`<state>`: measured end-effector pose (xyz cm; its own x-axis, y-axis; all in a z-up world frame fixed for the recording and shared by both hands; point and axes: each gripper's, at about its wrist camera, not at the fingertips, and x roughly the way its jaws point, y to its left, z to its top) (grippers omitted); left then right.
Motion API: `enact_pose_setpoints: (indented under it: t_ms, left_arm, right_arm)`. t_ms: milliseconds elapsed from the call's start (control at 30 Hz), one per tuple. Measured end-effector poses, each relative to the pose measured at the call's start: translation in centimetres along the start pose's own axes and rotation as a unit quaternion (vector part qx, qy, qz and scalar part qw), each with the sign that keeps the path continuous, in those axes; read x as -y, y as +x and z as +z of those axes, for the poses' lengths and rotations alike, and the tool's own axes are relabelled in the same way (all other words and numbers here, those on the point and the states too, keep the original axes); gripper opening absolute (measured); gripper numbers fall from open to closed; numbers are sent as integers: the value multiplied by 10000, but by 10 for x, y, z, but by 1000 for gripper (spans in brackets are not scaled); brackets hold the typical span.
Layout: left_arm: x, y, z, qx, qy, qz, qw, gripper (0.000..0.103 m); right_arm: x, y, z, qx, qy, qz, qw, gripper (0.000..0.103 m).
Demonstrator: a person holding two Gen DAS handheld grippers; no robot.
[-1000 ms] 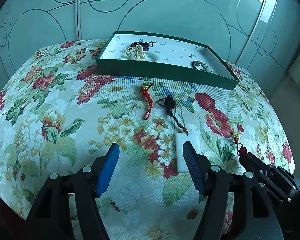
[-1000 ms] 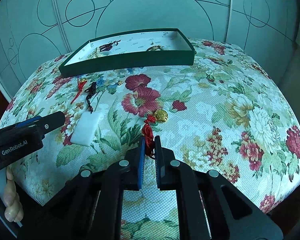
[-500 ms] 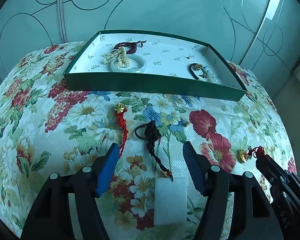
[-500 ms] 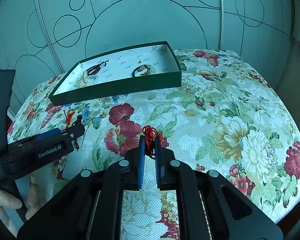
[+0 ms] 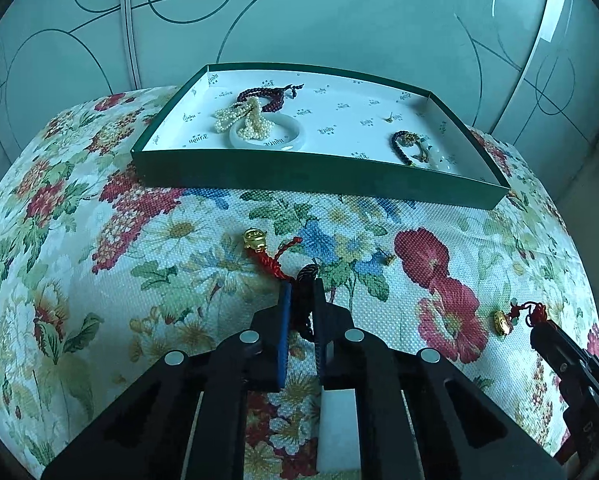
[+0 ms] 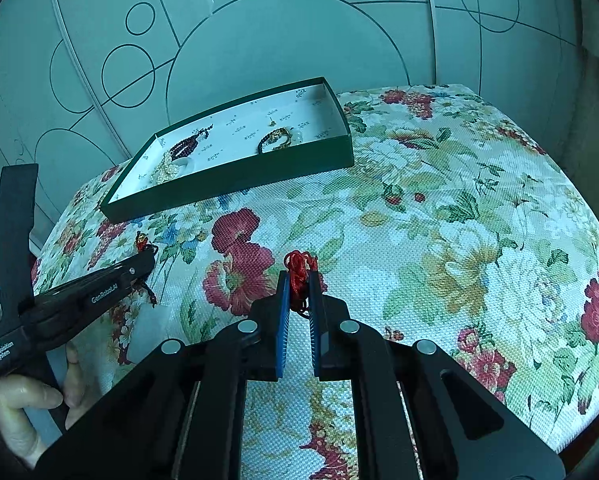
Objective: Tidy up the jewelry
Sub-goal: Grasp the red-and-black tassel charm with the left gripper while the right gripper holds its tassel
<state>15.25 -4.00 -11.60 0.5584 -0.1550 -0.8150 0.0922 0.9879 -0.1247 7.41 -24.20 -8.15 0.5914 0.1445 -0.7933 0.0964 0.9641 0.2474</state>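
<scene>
Fingers (image 5: 284,320) of the left gripper (image 5: 300,300), just closed, are being clamped onto the dark cord (image 5: 305,292), readying transfer to the far green tray (image 5: 319,176).

From where I sit, the widest bare stretch of the floral cloth (image 6: 459,216) lies to my right gripper's (image 6: 298,280) right, with nothing on it. Ahead, the green tray (image 5: 319,172) has a raised wall across the path. Just before my left gripper (image 5: 301,300), the red cord with gold charm (image 5: 265,250) lies in the way; a small earring (image 5: 388,257) sits to its right. In the tray, the middle floor is bare between the pearl cluster (image 5: 243,118) and the dark bead bracelet (image 5: 409,146)
</scene>
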Motion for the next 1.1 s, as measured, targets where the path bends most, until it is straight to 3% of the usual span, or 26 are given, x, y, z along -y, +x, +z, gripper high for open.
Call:
enact_pose_setpoints:
  t_ms: [400,867,933,1000,1100]
  left_arm:
    - [-11,-35,-6,230,-51,-209,9995,9]
    - [-25,-29,-26,-87,-119,-326,9994,11]
    - [-25,-30,-28,-101,-83,-309,9994,18]
    - [-27,-33,-30,-65,-67,-296,9995,40]
    - [-30,-36,-31,-17,-60,-279,9996,47]
  right_arm:
    - [-7,-14,-2,91,-84,-23,9999,9]
    - [-14,-16,-7,34,-170,-26,9998,9]
    - [-14,-15,-8,22,-171,-22,9998,9]
    - [-15,-14,-8,11,-173,-12,9998,9]
    - [-16,-13,-9,-8,-181,-10,9998,9]
